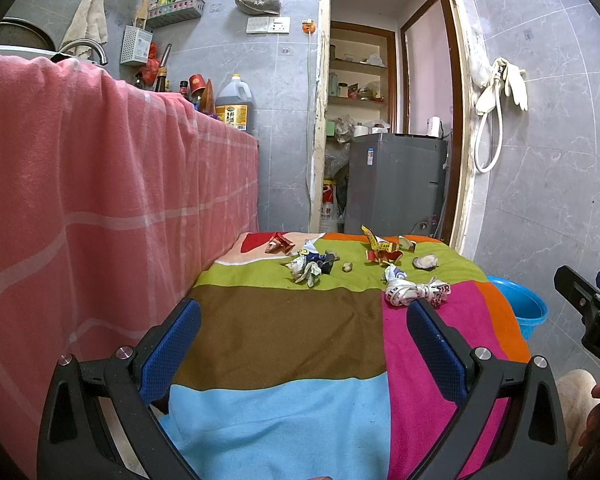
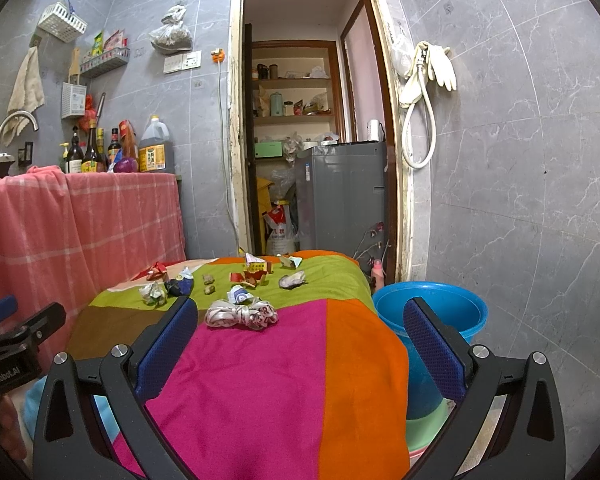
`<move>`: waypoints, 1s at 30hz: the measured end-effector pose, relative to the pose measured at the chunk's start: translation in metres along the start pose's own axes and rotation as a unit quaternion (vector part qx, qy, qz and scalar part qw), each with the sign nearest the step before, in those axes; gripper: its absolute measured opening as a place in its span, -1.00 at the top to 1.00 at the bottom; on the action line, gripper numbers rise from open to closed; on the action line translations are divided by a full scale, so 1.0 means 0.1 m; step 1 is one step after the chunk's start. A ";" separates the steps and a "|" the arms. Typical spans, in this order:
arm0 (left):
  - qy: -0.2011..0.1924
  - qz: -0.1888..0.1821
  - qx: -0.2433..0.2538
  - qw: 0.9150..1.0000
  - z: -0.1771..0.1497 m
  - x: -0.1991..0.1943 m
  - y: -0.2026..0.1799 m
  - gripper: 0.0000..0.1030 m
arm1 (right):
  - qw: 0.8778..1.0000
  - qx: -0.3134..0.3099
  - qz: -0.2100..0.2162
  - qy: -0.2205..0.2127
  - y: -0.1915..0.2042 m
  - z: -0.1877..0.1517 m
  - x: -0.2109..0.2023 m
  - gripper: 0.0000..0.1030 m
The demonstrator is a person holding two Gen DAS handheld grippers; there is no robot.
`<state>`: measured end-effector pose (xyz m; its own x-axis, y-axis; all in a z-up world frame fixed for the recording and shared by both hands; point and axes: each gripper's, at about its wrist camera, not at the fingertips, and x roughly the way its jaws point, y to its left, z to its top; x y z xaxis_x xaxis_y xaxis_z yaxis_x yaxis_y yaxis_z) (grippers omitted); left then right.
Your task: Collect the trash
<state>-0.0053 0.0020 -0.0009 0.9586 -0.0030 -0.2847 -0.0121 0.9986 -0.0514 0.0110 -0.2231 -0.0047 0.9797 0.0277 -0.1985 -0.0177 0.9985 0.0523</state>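
Several pieces of trash lie at the far end of a table covered with a colourful patchwork cloth [image 1: 284, 340]: a white crumpled wrapper [image 1: 414, 292] [image 2: 242, 314], a grey-white paper wad [image 1: 306, 270] [image 2: 153, 293], a red wrapper [image 1: 280, 244] [image 2: 156, 271], a yellow-red carton scrap [image 1: 380, 250] [image 2: 254, 272] and a shell [image 1: 425, 261] [image 2: 292, 280]. A blue bucket [image 2: 432, 312] [image 1: 520, 308] stands on the floor right of the table. My left gripper [image 1: 304, 320] and right gripper [image 2: 300, 316] are both open and empty, held over the table's near end.
A counter draped in a pink checked cloth [image 1: 100, 200] runs along the left, with bottles [image 2: 96, 152] on top. A doorway [image 2: 308, 140] behind the table shows a grey appliance [image 2: 340, 204]. Grey tiled wall [image 2: 520, 200] is on the right.
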 end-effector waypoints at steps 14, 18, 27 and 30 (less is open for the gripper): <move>0.002 0.000 -0.001 1.000 -0.02 0.07 -0.01 -0.96 | 1.000 0.000 0.000 0.000 0.00 0.00 0.00 -1.00; 0.002 0.001 -0.001 1.000 -0.04 0.06 -0.01 -0.96 | 1.000 0.000 0.000 0.000 0.01 0.00 0.00 -1.00; 0.003 0.001 -0.001 1.000 -0.01 0.08 0.00 -0.96 | 1.000 0.000 0.000 0.000 0.01 0.00 -0.01 -1.00; 0.003 0.000 -0.001 1.000 0.00 0.07 -0.01 -0.96 | 1.000 0.000 0.000 0.000 0.01 0.00 -0.01 -1.00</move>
<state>0.0016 0.0014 -0.0033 0.9569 -0.0026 -0.2904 -0.0134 0.9985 -0.0533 0.0105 -0.2224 -0.0042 0.9798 0.0281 -0.1981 -0.0179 0.9984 0.0531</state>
